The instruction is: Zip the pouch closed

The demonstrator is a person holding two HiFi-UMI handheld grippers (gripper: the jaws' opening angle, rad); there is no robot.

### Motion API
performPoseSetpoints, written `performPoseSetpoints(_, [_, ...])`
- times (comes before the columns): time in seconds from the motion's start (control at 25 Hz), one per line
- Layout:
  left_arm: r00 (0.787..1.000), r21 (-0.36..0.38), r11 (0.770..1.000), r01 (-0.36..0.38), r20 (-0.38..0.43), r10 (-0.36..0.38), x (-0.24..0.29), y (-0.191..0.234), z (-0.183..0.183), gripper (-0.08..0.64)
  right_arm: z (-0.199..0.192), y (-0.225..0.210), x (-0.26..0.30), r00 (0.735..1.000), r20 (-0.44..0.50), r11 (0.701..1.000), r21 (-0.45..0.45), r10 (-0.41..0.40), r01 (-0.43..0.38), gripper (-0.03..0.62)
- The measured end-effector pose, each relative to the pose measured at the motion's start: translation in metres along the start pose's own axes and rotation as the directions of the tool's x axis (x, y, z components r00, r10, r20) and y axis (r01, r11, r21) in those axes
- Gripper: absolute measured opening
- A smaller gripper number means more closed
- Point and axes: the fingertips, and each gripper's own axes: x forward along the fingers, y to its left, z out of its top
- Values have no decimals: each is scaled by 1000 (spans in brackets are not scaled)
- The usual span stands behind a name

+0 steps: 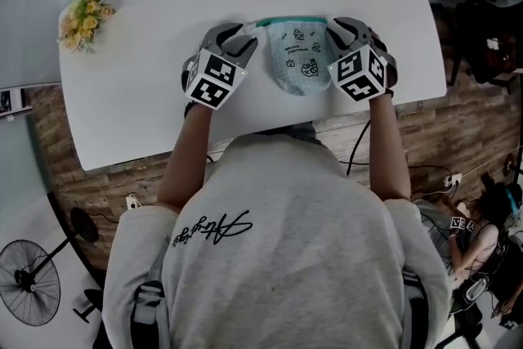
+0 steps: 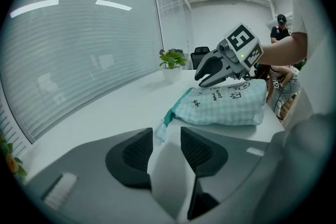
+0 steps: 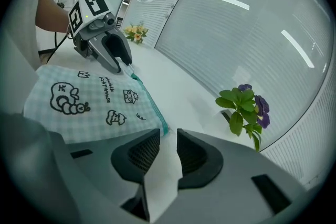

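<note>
Pouch flat, zipper crosswise (far edge)

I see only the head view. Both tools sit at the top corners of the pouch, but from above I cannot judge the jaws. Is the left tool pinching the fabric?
Observer: No. In the left gripper view the left tool has its jaws apart. The near corner of the pouch lies at the mouth of the gap, and the pads do not press it.
Operator: And the right tool?
Observer: Its jaws are apart too. In the right gripper view the teal zipper edge ends beside one jaw tip of the right tool, not clamped.
</note>
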Motion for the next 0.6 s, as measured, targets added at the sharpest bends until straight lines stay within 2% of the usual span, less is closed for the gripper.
performPoseSetpoints(0.2, [998,-41,999,-7,69,10,-16,-8,16,167,6,-1,-18,999,45,999,47,-29,27,120])
performPoseSetpoints(0.32, [993,-69,998,-13,119,22,-28,-11,26,169,13,-4,-31,993,104,992,119,-49,37,124])
performPoseSetpoints(0.48, [981,-105,994,-11,192,31,-42,-14,44,170,28,-4,-50,975,216,972,235,-57,5,127])
performPoseSetpoints(0.6, [970,-114,993,-18,239,45,-54,-13,58,170,42,-6,-65,957,283,959,283,-70,-14,129])
